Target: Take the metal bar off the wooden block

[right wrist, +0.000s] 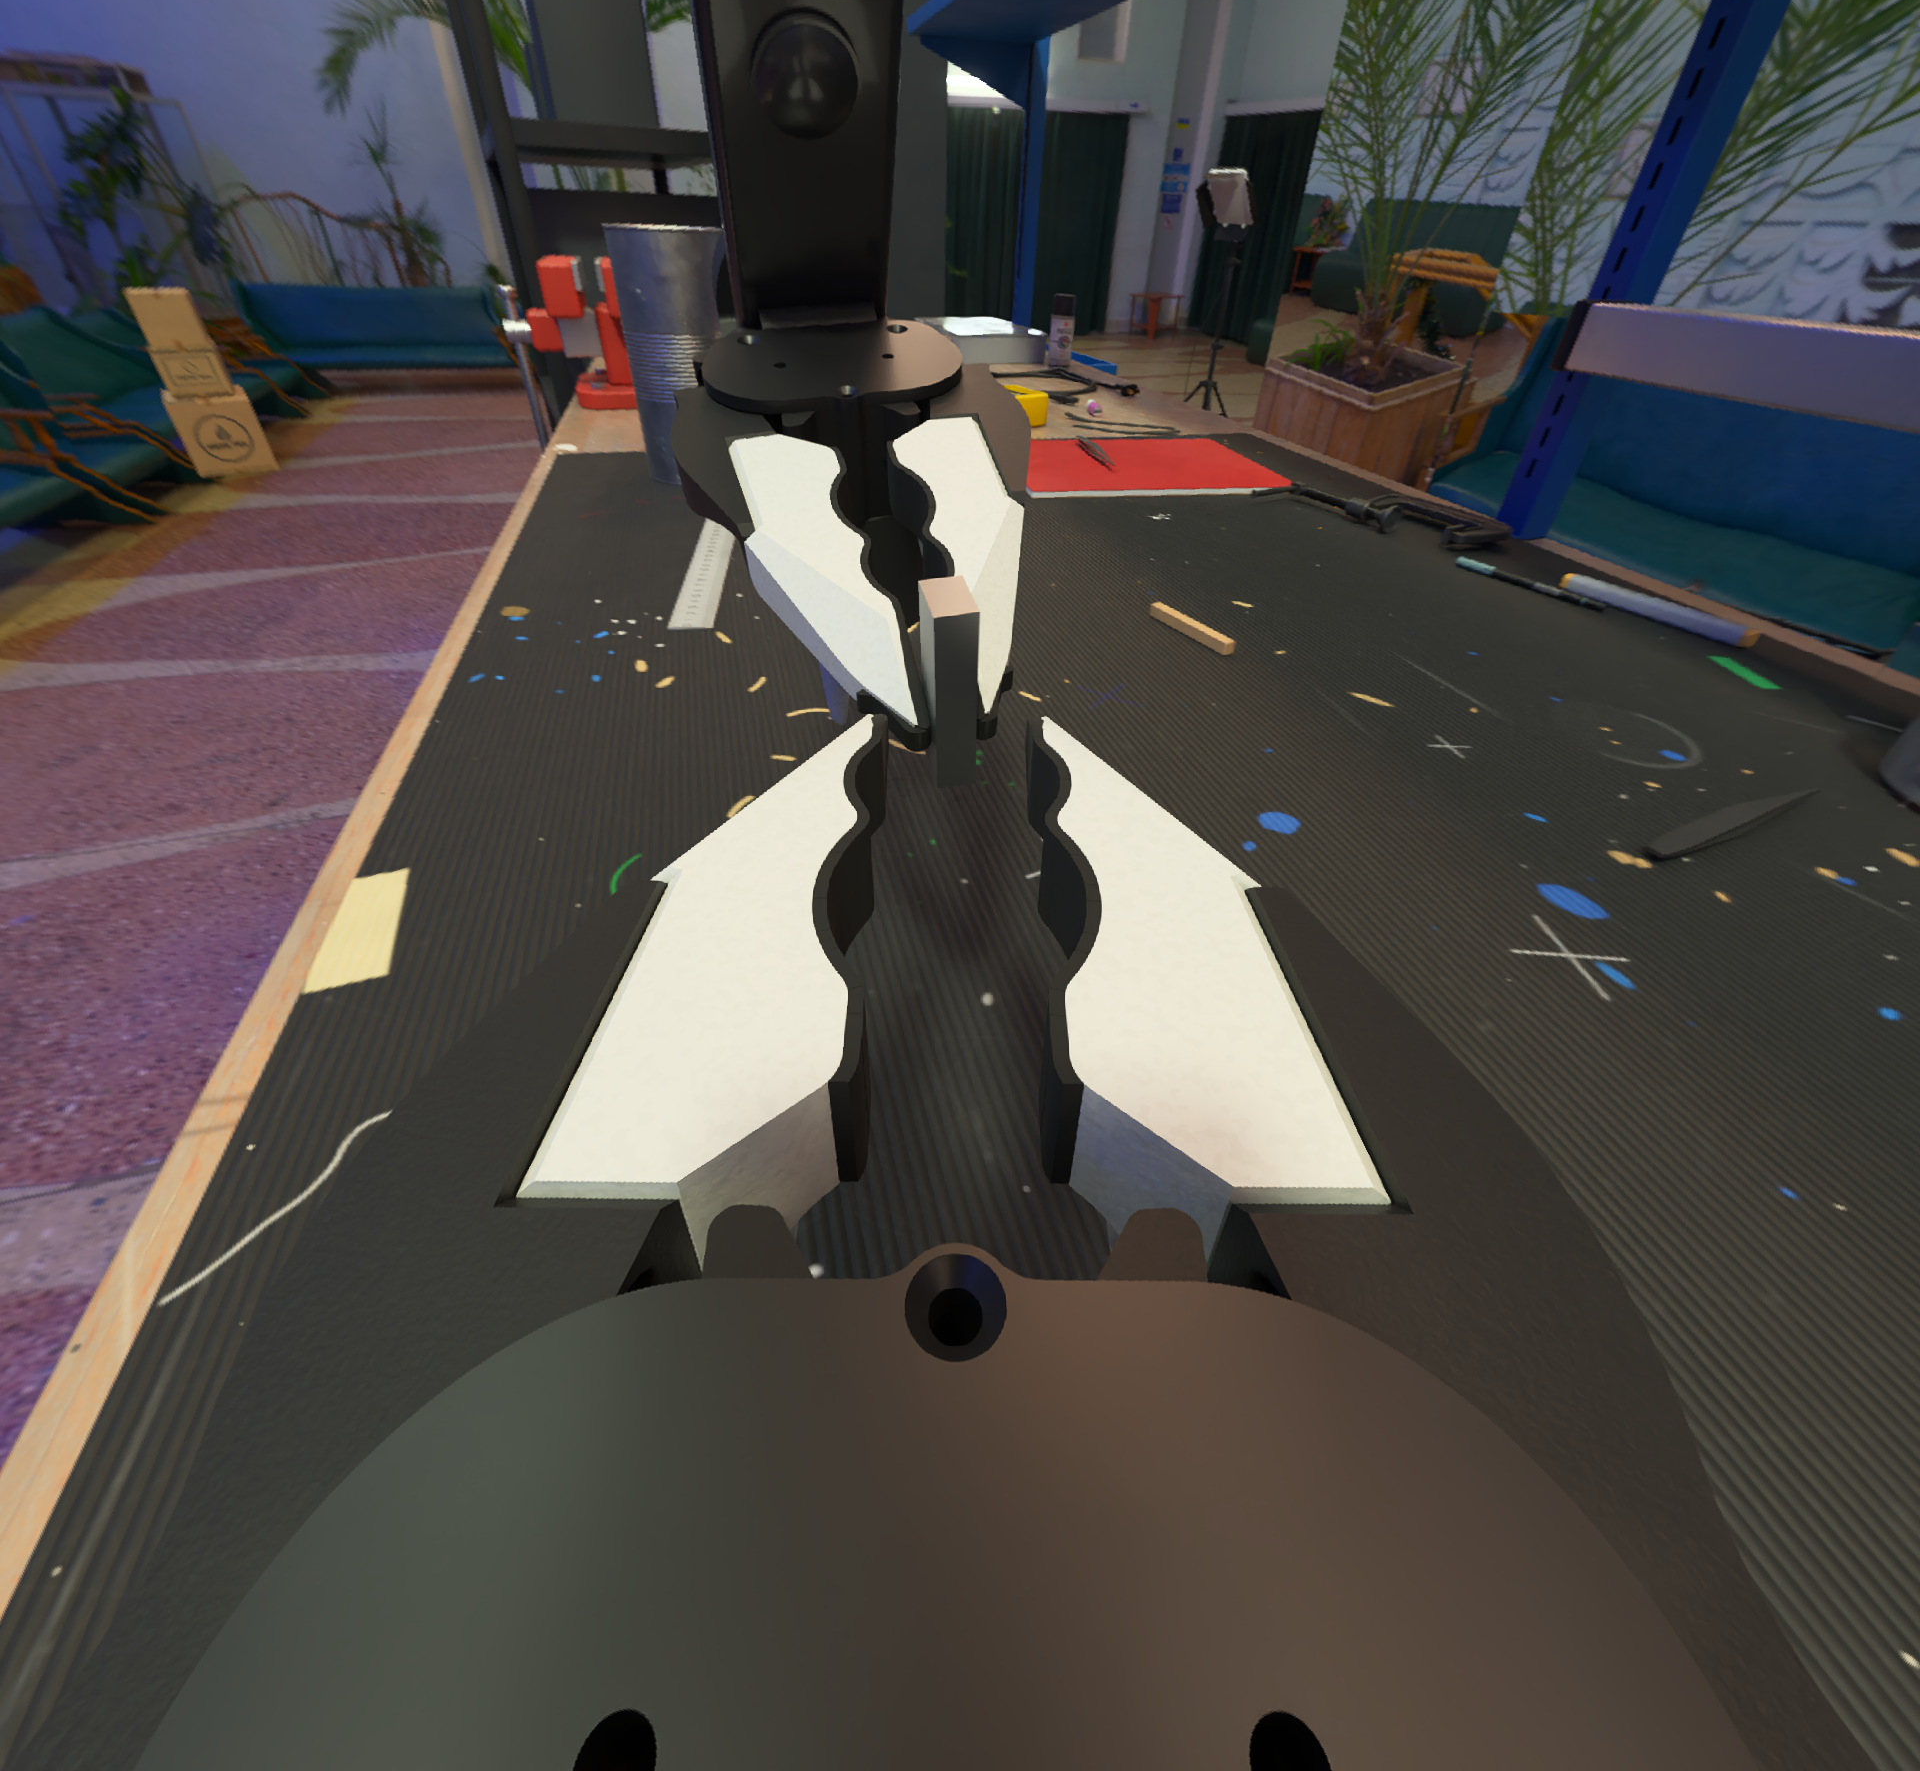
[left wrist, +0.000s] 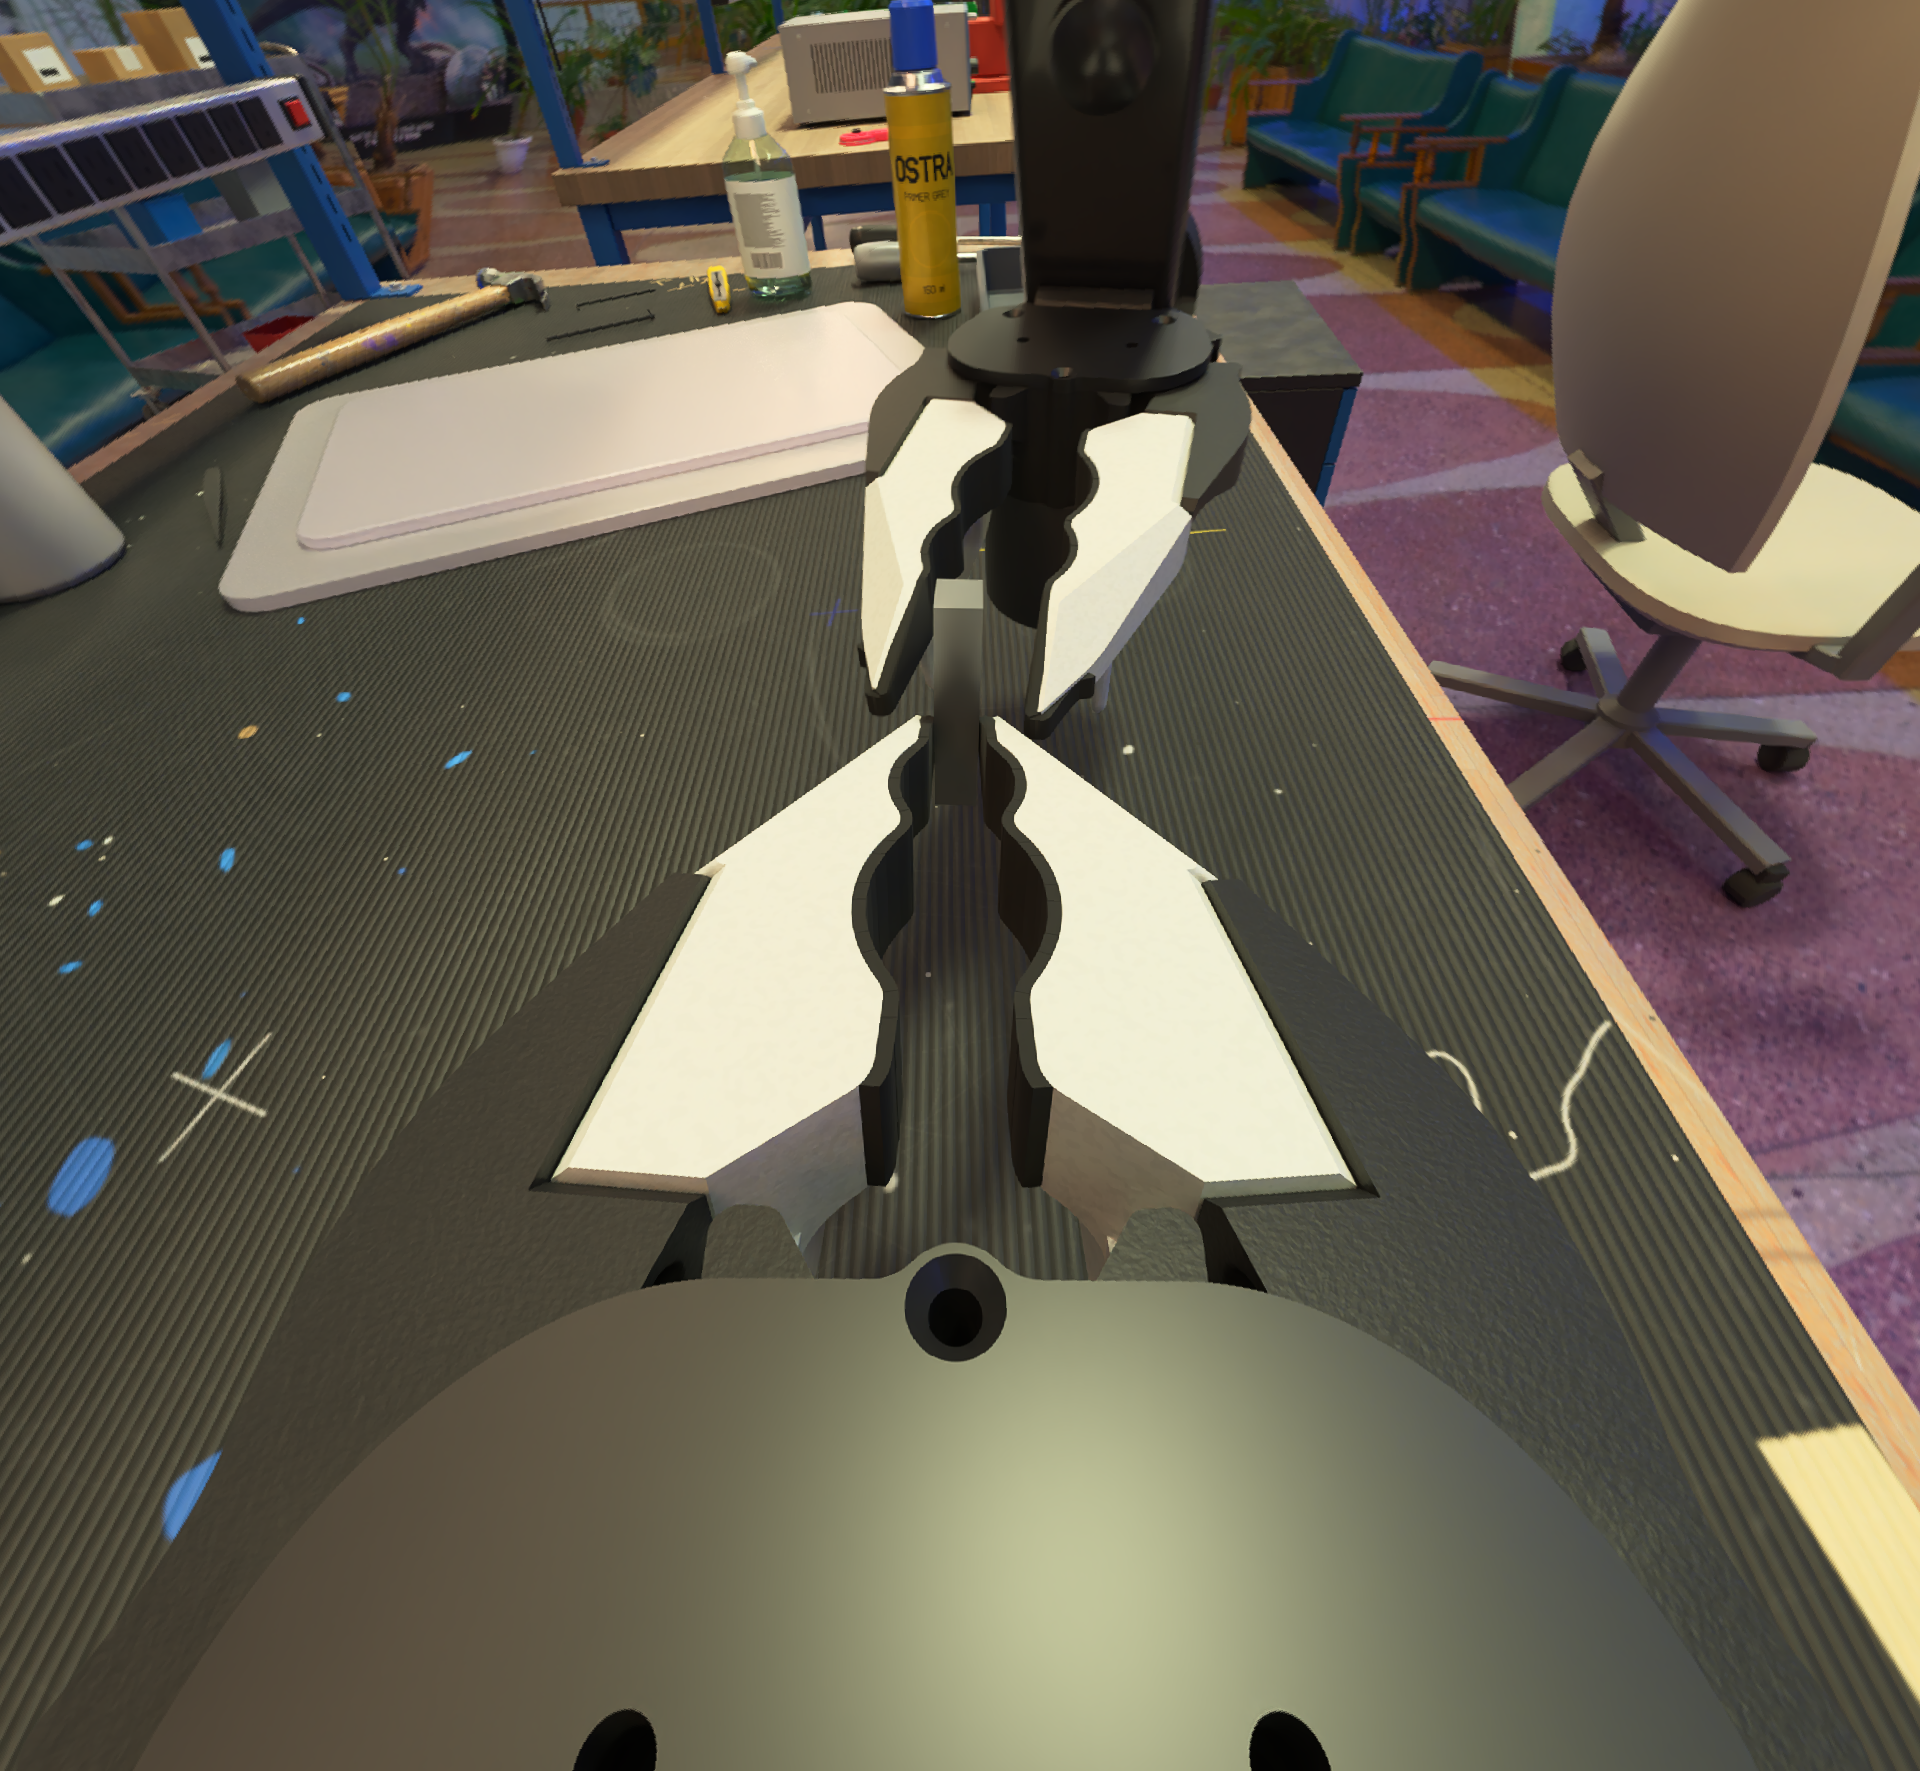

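The grey metal bar (left wrist: 956, 641) stands upright between the fingertips of my left gripper (left wrist: 958, 729), which is shut on it, above the dark ribbed mat (left wrist: 520, 890). My right gripper (left wrist: 966, 703) faces it from the far side, its fingers open on either side of the bar. In the right wrist view my right gripper (right wrist: 961, 724) is open, with the bar (right wrist: 954, 661) just beyond its tips in the left gripper (right wrist: 940, 729). A small wooden block (right wrist: 1192, 628) lies on the mat to the right, apart from the bar.
White boards (left wrist: 582, 443), a hammer (left wrist: 395, 339), a pump bottle (left wrist: 764, 194) and a yellow spray can (left wrist: 923, 163) sit at the far end. An office chair (left wrist: 1714, 371) stands off the table edge. A ruler (right wrist: 707, 568), red sheet (right wrist: 1143, 464) and clamp (right wrist: 1392, 511) lie opposite.
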Tool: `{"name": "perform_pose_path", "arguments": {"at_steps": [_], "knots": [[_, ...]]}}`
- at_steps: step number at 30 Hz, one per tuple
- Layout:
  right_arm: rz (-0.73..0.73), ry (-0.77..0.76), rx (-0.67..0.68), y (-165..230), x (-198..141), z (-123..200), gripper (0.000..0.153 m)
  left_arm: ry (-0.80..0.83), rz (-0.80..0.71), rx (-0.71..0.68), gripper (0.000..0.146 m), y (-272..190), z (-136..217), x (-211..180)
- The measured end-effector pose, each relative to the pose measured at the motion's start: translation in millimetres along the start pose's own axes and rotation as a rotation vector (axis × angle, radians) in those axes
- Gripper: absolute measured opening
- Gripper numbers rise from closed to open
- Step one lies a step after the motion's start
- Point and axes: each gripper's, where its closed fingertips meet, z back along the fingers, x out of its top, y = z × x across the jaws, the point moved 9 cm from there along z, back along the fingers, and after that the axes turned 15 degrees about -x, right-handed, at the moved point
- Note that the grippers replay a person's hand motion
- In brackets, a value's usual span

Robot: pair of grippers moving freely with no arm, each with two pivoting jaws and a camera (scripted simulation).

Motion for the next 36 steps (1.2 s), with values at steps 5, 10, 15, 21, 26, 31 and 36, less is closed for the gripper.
{"name": "perform_pose_path", "arguments": {"at_steps": [5,10,15,21,26,31,36], "knots": [[-0.086,-0.005,0.062,0.8,-3.3,-3.3,0.026,-0.017,-0.048,-0.025,0.008,-3.3,3.4,-4.2],[-0.158,-0.025,0.105,3.4,-6.1,-6.1,0.025,-0.027,-0.095,-0.03,0.008,-7.0,6.9,-7.0],[-0.246,-0.007,0.162,5.0,-10.1,-9.0,0.021,0.015,-0.161,-0.049,0.008,-12.8,9.0,-7.9],[-0.26,0.003,0.201,6.7,-14.3,-10.0,0.019,0.054,-0.204,-0.072,0.008,-16.6,8.9,-9.6],[-0.338,0.02,0.247,8.6,-21.1,-12.7,0.018,0.098,-0.254,-0.082,0.008,-19.7,9.8,-12.0],[-0.318,0.017,0.233,10.5,-22.0,-14.6,0.016,0.117,-0.266,-0.077,0.008,-19.8,12.3,-13.6],[-0.277,0.016,0.152,4.7,-19.7,-14.9,0.018,0.061,-0.203,-0.05,0.008,-11.8,13.6,-17.4]]}}
